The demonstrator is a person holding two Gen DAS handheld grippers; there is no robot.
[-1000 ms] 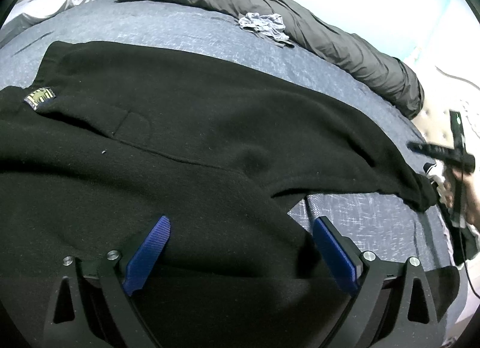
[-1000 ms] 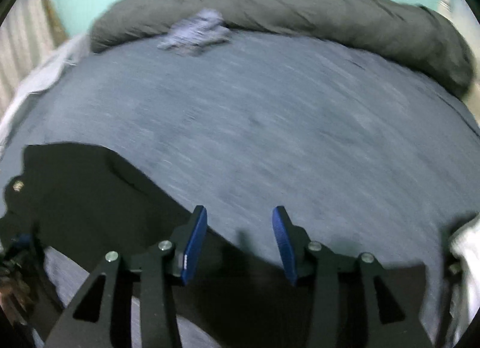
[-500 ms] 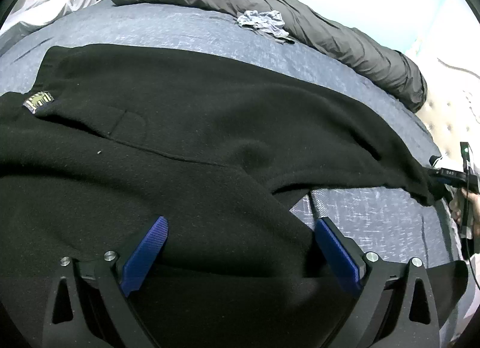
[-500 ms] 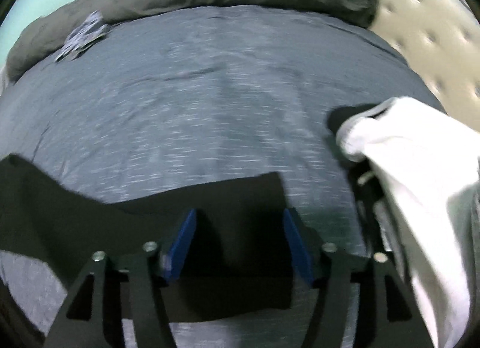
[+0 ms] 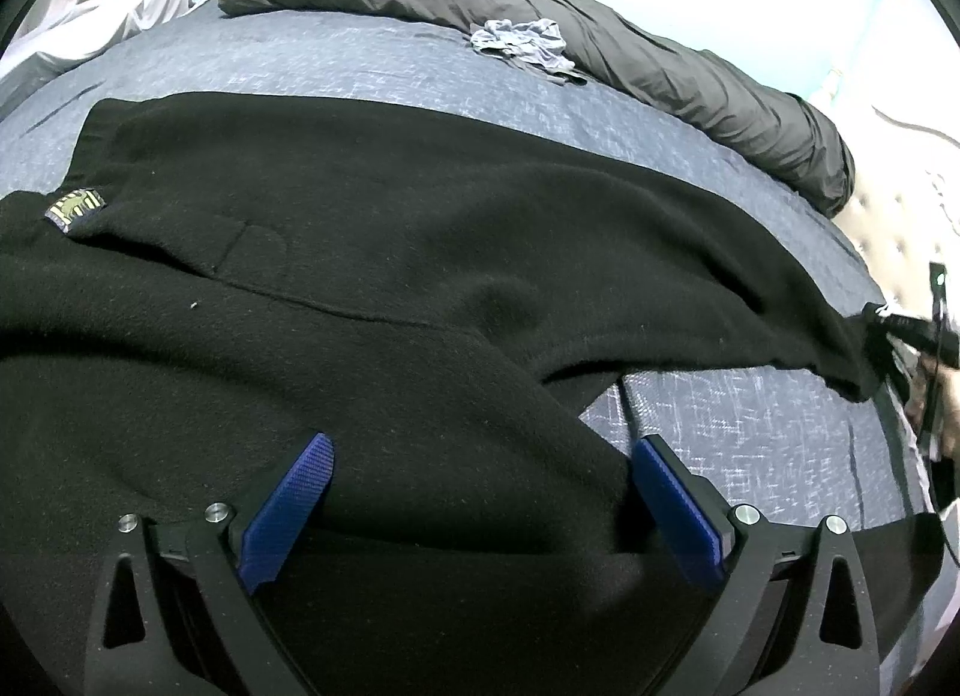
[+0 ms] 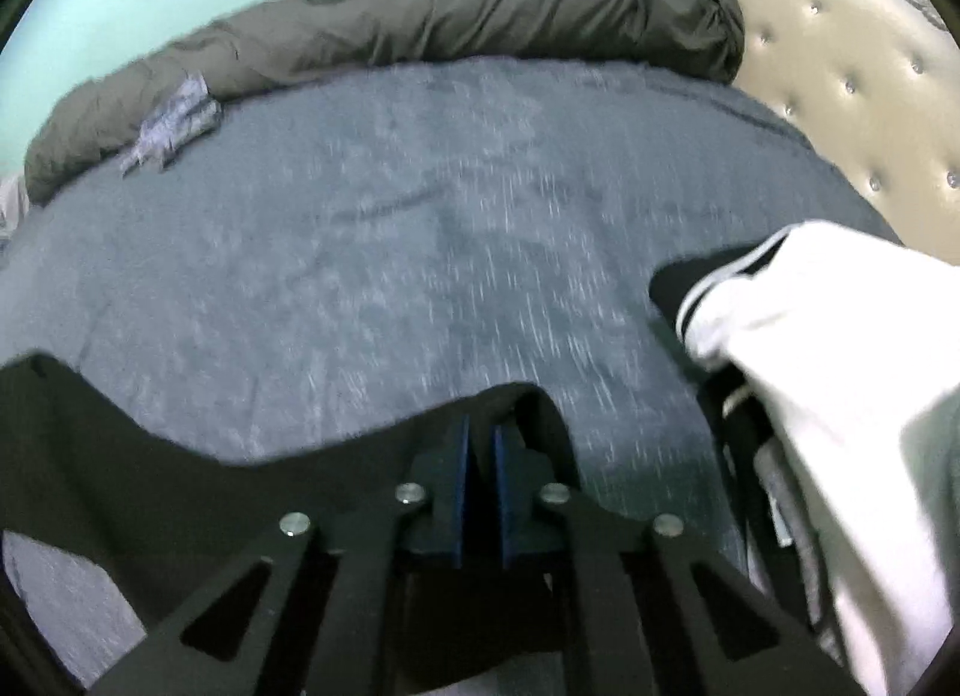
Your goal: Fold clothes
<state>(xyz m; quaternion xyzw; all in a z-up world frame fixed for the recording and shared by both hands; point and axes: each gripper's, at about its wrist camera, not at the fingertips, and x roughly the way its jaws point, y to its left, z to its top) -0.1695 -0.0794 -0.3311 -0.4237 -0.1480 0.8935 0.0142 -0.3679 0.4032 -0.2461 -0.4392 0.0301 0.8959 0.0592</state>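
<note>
The black fleece trousers [image 5: 372, 252] lie spread across the blue-grey bed sheet [image 5: 336, 75], waist end with its little woven label [image 5: 75, 207] off to your left, one leg running long toward the right edge of the bed. Your right gripper [image 6: 480, 447] has its blue pads pinched tight on the far cuff of that leg [image 6: 522, 408], and the cloth bunches up around the closed tips. Your left gripper [image 5: 480, 492] is spread wide, pads [image 5: 288, 510] either side of the near leg, fleece lying loose between them, nothing clamped.

So the step in hand looks like carrying that cuff over, and it's a heavy, grippy fabric. It will drag on the sheet rather than slide, so lift the cuff clear before you travel. Keep the pinch firm; thick fleece can creep out of a shallow bite. Your left tongs could close on the near leg or press it down to anchor, otherwise the whole garment may follow the pull.

Watch the white garment [image 6: 828, 336] piled just beside your right gripper; don't snag it. The grey duvet [image 5: 540, 6] rolled along the far side and the small crumpled grey piece [image 5: 522, 39] are well clear.
</note>
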